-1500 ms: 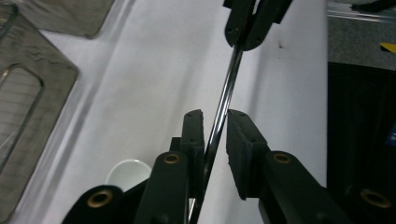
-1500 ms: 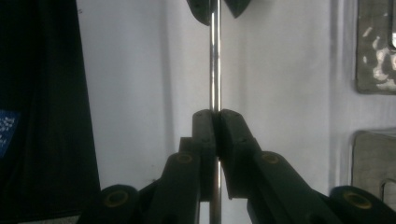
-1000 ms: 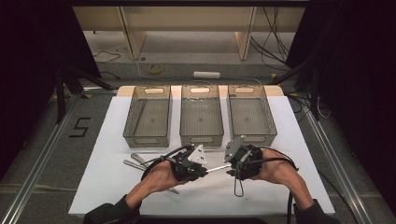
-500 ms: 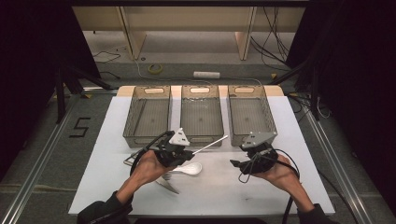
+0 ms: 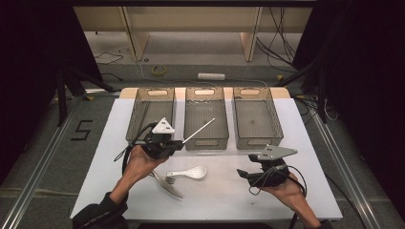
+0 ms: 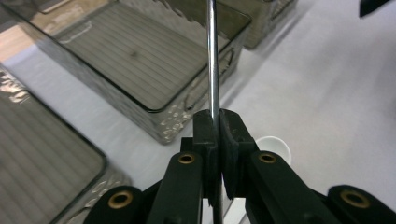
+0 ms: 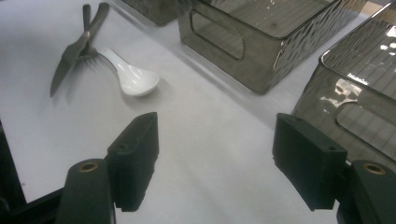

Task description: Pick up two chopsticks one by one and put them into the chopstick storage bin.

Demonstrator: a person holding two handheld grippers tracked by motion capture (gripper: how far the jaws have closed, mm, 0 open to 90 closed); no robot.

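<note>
Above the middle smoked-plastic bin, our left gripper clamps a thin steel rod pointing two o'clock; we should lower before releasing, right gripper spread empty.

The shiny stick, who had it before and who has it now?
Both grippers met at the metal stick a second ago. Now the left gripper alone pinches it, carried toward the bins; the right gripper let go and backed away, fingers open. The white spoon and middle bin stayed.

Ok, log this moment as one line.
left gripper: shut on thin metal rod | right gripper: open | white ceramic spoon: on table
</note>
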